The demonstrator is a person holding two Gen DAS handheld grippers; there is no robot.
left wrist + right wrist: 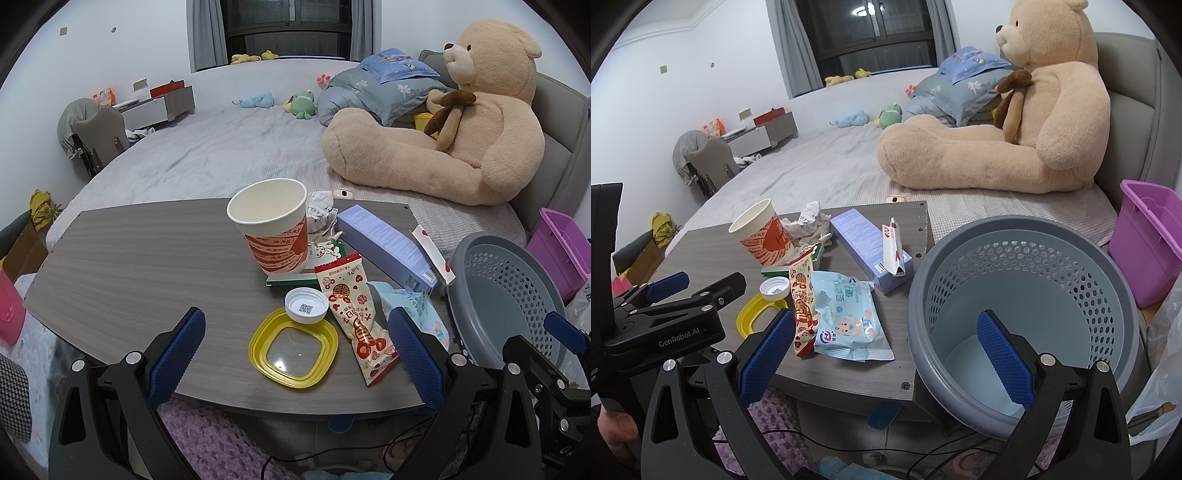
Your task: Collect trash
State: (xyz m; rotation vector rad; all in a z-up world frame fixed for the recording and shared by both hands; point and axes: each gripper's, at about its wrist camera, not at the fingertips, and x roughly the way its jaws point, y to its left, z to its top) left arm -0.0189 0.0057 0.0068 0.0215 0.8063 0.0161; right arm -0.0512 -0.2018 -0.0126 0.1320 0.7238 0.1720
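Both grippers, left (pixel 297 354) and right (pixel 886 356), gape, grasping nothing. Yellow lid (pixel 293 349) lies between left fingers; bin (pixel 1027 314) behind right's.

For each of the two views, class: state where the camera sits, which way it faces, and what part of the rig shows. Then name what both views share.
Left wrist: sits behind the open left gripper, facing across the table toward the bed; the right gripper's tip shows at far right.
Right wrist: sits behind the open right gripper, facing the grey basket; the left gripper shows at left.
Shared: paper cup, yellow lid, teddy bear.
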